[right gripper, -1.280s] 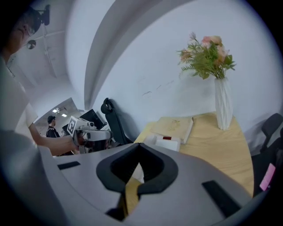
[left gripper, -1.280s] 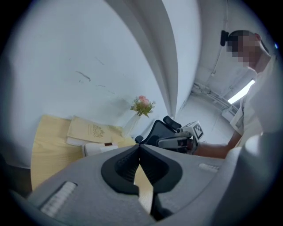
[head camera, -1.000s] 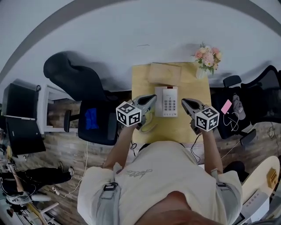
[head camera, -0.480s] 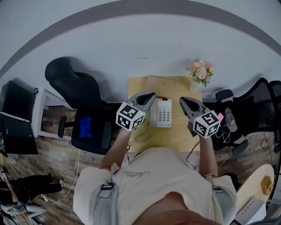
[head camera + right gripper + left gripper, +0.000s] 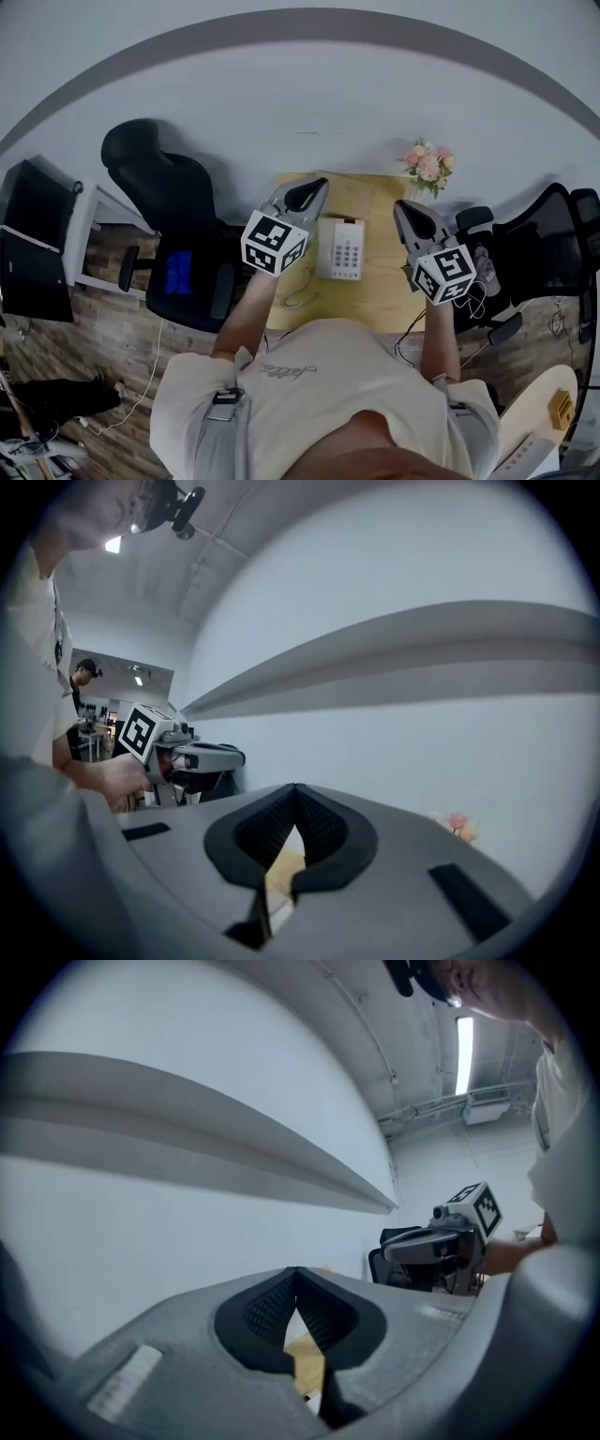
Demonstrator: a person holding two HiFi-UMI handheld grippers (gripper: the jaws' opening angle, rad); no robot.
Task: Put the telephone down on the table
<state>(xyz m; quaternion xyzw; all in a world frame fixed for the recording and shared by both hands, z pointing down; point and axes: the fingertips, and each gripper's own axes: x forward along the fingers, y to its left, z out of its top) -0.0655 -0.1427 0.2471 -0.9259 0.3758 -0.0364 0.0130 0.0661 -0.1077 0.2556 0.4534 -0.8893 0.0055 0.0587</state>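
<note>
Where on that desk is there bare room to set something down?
Bare wood shows right of the telephone, up to the table edge, and in front of it toward the person. The flowers fill the back right corner; a cord loops at front left.

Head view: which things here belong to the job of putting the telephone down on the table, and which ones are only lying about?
Belong to the job:
- white push-button telephone, lying on the table
- light yellow wooden table
- left gripper and right gripper, both shut and empty

Only lying about:
- pink flower bouquet at the table's far corner
- black office chair beside the table
</note>
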